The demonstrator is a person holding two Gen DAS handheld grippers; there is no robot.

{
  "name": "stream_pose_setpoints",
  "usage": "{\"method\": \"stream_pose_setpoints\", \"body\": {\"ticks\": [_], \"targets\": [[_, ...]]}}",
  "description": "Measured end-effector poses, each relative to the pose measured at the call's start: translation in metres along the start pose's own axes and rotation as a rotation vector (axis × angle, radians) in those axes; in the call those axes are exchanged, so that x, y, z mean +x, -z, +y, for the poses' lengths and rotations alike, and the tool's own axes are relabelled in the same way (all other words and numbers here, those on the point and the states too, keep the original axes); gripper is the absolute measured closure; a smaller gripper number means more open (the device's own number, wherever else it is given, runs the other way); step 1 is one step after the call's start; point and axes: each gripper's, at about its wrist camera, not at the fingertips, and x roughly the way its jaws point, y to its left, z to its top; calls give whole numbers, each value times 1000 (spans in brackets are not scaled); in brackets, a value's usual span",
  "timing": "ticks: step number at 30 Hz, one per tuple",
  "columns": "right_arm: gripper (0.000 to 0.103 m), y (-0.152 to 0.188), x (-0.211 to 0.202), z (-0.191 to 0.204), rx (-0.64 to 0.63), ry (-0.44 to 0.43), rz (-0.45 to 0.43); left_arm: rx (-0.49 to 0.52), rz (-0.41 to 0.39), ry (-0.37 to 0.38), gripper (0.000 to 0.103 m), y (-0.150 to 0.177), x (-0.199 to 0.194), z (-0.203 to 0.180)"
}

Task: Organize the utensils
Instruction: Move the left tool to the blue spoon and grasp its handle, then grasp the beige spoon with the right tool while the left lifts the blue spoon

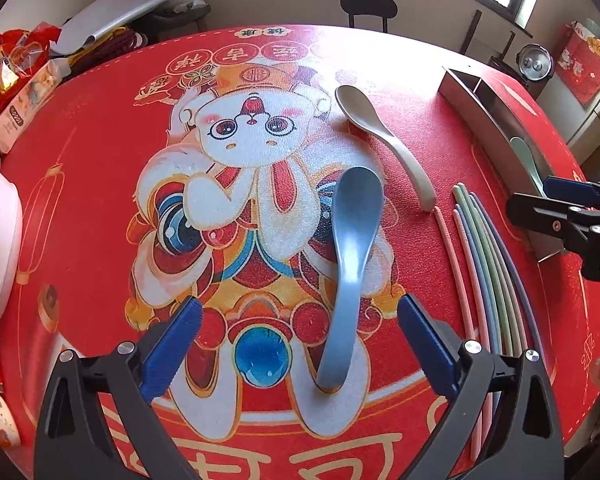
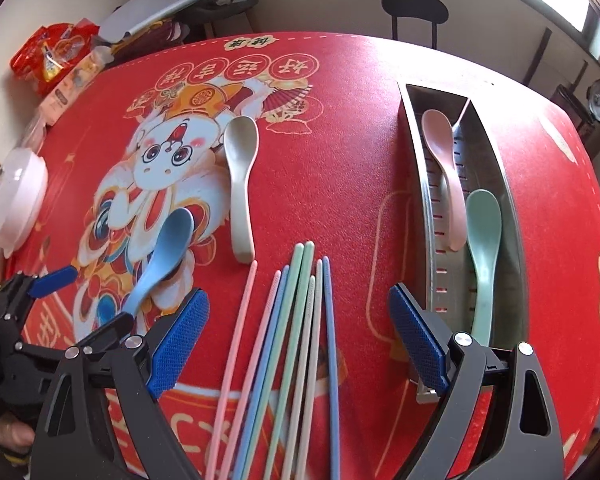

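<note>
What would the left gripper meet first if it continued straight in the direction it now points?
Most likely the blue spoon. Its handle lies between the open fingers of the left gripper, nearer the right one, untouched. Depth is unclear, so it might instead meet the red mat beside the spoon.

A counter [image 2: 340, 140] draped in a red rabbit-print cloth is carrying a blue spoon [image 2: 162, 256], a beige spoon [image 2: 240, 184], a fan of pastel chopsticks [image 2: 292, 340] and a steel utensil tray [image 2: 428, 184] at the right. A white lidded bowl [image 2: 16, 196] and snack packets [image 2: 52, 56] are sitting along the left edge.
</note>
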Motion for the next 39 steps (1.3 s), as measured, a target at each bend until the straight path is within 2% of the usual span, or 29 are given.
{"method": "stream_pose_setpoints", "body": {"ticks": [4,6,8,9,11,12,14,16,20,27,29,33,36,39], "targets": [[15,-9,4,4,-6,3,0,-2,-29,35,8,-2,-3,1],[15,-12,7,6,-11,-7,8,0,-26,62,17,-3,-3,0],[15,-14,10,8,-21,-2,20,-6,-2,115,34,-5,1,1],[15,-14,12,8,-25,1,26,-9,7,121,38,-5,4,1],[15,-16,16,7,-15,-19,35,-11,15,105,53,-6,8,1],[15,-16,17,6,-9,-23,42,-13,17,112,57,-6,10,1],[15,-18,19,5,-2,-40,44,-15,24,139,72,-6,12,0],[15,-19,20,5,-5,-51,47,-5,26,149,77,-8,13,-2],[15,-23,23,5,-1,-76,49,-15,39,186,82,-11,17,-3],[16,-29,24,5,1,-114,48,-55,86,244,83,-5,25,3],[28,-29,26,6,2,-122,55,-60,86,248,85,-2,27,4],[28,-27,29,8,-3,-130,71,-79,90,275,90,-1,27,5],[31,-25,30,9,-6,-142,74,-78,55,234,90,-2,22,8],[34,-26,32,10,-11,-150,80,-119,34,179,90,-5,20,23]]}}
